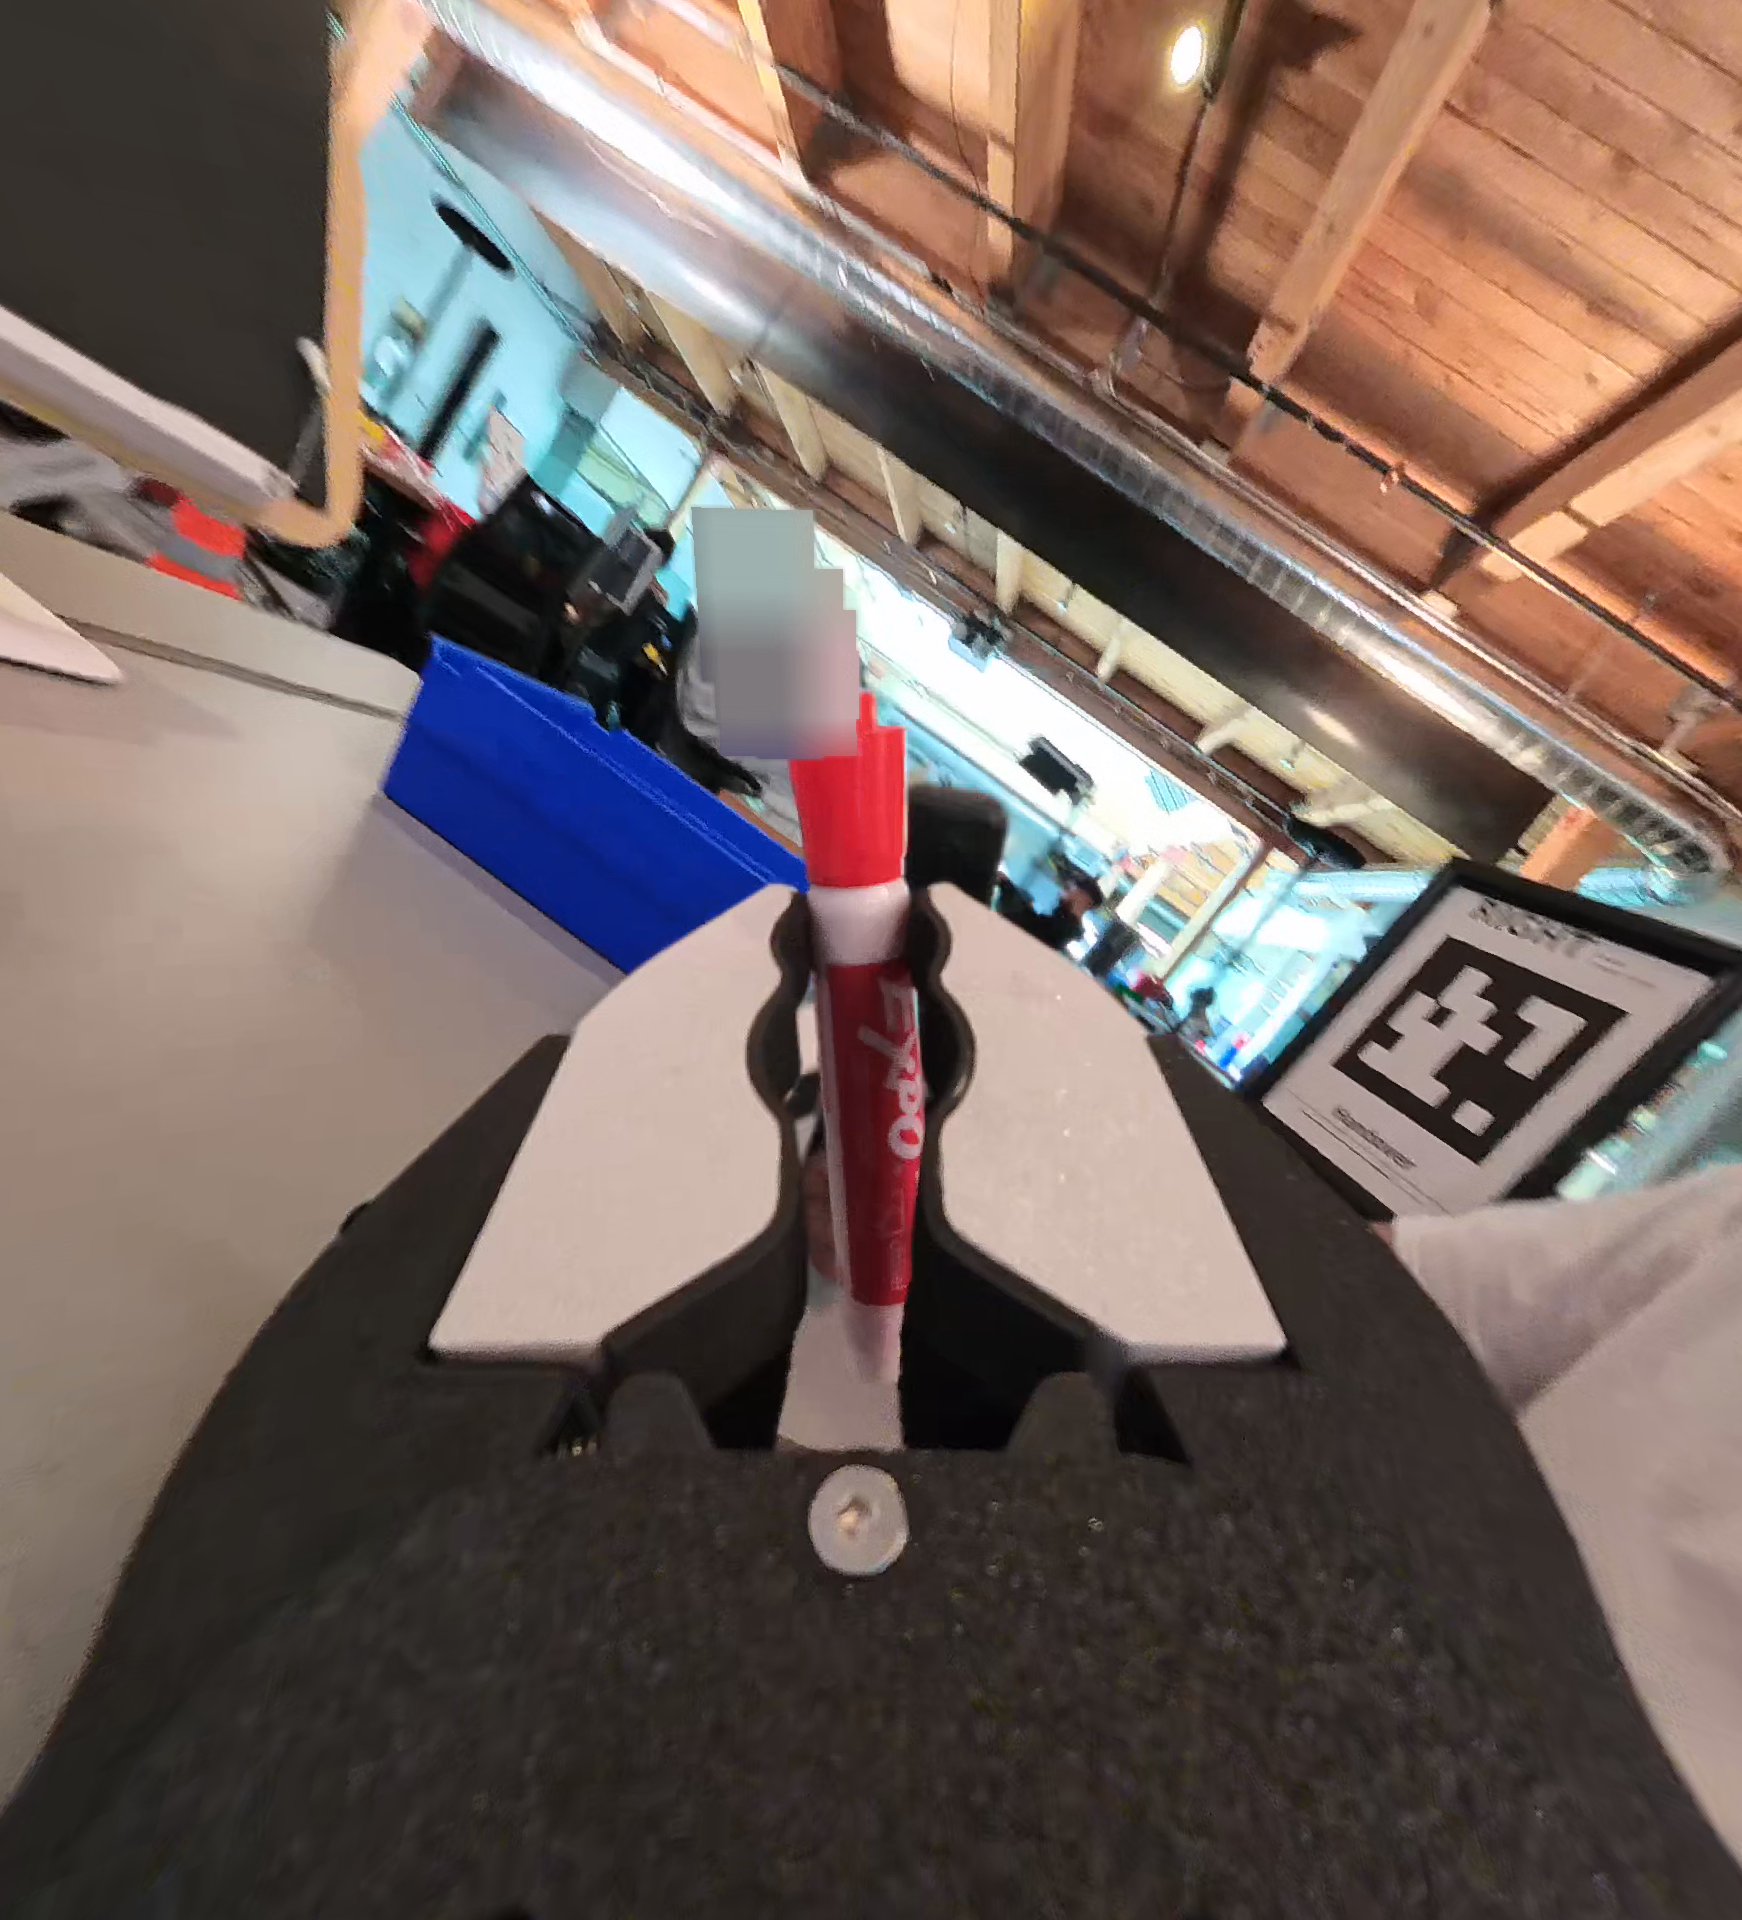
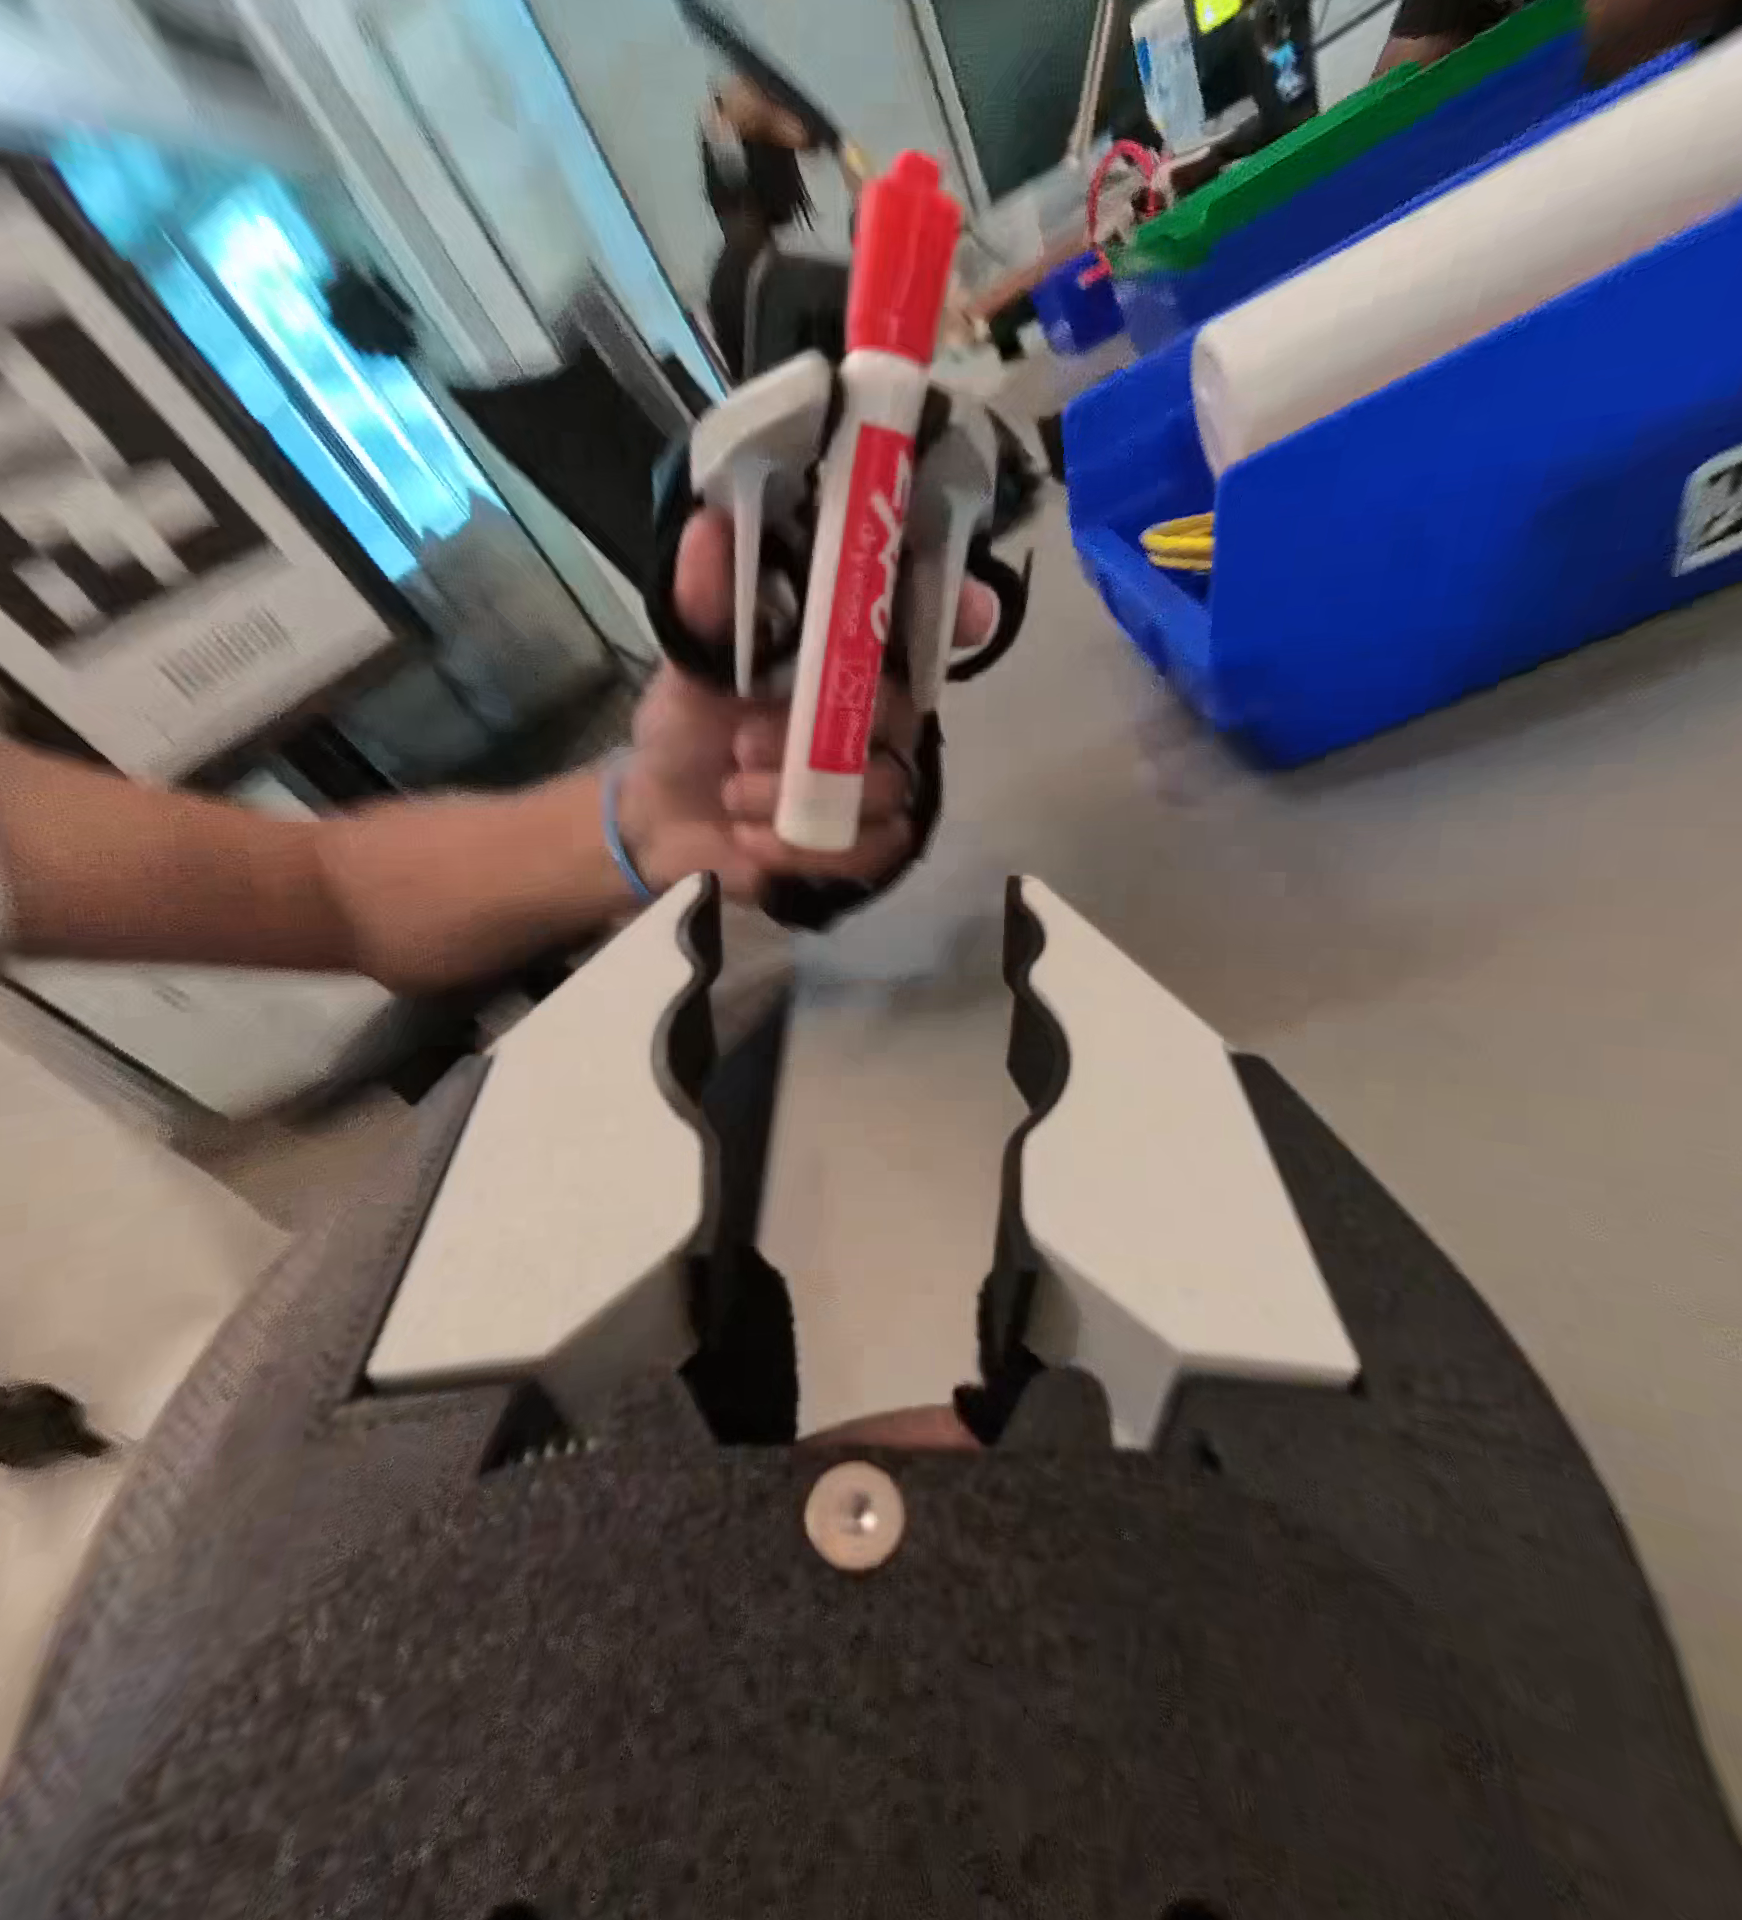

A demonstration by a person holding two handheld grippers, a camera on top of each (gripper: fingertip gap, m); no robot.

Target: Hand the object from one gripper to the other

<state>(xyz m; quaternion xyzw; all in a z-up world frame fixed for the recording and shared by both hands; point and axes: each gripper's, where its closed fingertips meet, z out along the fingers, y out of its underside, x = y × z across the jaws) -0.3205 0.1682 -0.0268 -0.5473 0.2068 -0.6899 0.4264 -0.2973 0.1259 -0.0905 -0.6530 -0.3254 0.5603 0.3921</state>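
A red and white marker [image 1: 865,1049] with a red cap stands upright between the fingers of my left gripper [image 1: 859,909], which is shut on its barrel. In the right wrist view the same marker [image 2: 862,540] is held up in the left gripper [image 2: 846,416] by a person's hand [image 2: 701,769], a little beyond my right gripper [image 2: 859,904]. The right gripper is open and empty, with its fingertips just below the marker's white bottom end. The two do not touch.
A blue bin [image 2: 1449,540] with a white roll [image 2: 1490,260] and yellow items sits on the grey table [image 2: 1469,987] to the right. A blue bin [image 1: 555,790] lies beyond the left gripper. A board with a black and white marker pattern [image 1: 1449,1049] stands at the right.
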